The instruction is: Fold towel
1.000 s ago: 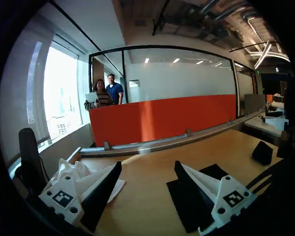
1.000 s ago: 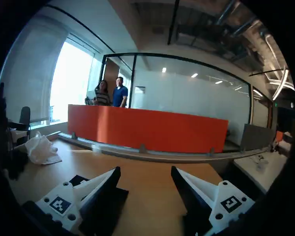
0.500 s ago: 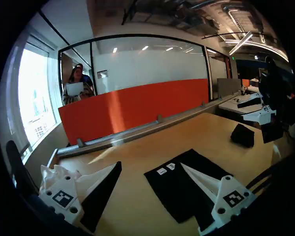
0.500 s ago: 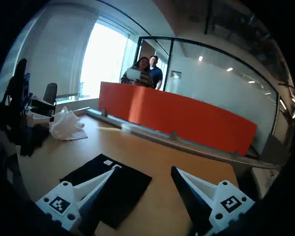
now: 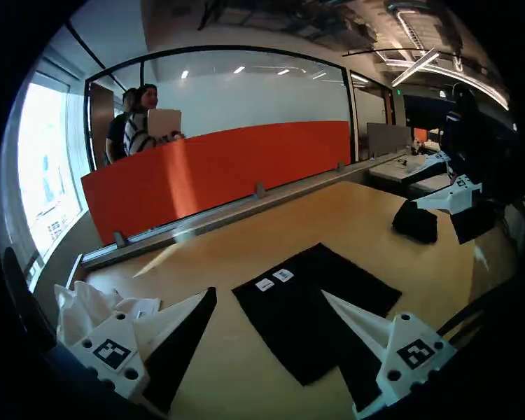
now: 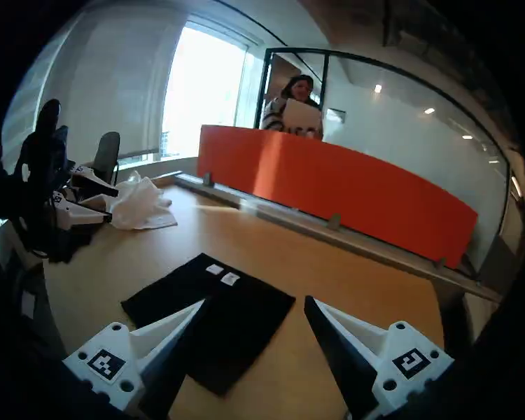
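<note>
Plainly, the black towel (image 5: 297,322) lies flat and spread on the wooden worktop (image 5: 213,364), one corner pointing toward the orange divider panel (image 5: 220,168). Two small white labels (image 5: 273,280) sit side by side near its far edge.

In the left gripper view, the left gripper (image 5: 268,291) hangs above the towel's near side with its jaws spread wide and nothing between them; its right-hand finger overlaps the cloth in the picture, though whether it touches is hard to tell. A crumpled white bundle (image 5: 87,308) rests on the worktop behind its other finger. Farther off to the right, a hand in dark clothing holds the other gripper, with a small dark object (image 5: 413,222) just beside it, possibly lying on the worktop.

In the right gripper view, the right gripper (image 6: 255,301) is likewise released and empty, poised over the towel's near corner. The white bundle lies well apart from the towel, near the window side, just beside the left gripper. A person (image 6: 294,105) stands behind the orange divider panel holding something pale.
</note>
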Demonstrator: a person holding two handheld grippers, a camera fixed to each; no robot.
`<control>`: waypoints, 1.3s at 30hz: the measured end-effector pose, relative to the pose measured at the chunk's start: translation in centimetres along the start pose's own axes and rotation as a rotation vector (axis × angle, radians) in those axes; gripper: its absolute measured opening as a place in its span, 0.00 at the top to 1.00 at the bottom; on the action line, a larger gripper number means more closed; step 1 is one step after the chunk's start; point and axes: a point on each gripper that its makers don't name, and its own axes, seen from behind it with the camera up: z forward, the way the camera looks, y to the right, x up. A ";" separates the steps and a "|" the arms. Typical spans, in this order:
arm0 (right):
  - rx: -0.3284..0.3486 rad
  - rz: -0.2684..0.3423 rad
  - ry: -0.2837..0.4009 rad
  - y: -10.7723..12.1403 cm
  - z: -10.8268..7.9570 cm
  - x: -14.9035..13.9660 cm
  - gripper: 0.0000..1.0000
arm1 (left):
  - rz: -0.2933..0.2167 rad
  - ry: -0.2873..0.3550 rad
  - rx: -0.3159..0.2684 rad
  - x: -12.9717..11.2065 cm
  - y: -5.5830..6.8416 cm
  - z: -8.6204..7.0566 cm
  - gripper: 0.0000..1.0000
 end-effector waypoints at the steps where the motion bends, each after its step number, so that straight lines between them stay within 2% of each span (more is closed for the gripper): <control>1: 0.005 -0.002 -0.008 -0.2 0.2 -0.4 0.00 | 0.002 -0.007 -0.005 -0.4 0.2 0.1 0.00; 21: 0.096 -0.038 -0.179 -4.0 3.4 -10.2 0.00 | 0.082 -0.181 -0.120 -10.3 4.5 3.2 0.00; 39: 0.159 -0.035 -0.332 -6.4 4.9 -18.2 0.00 | 0.097 -0.348 -0.192 -18.4 6.7 5.3 0.00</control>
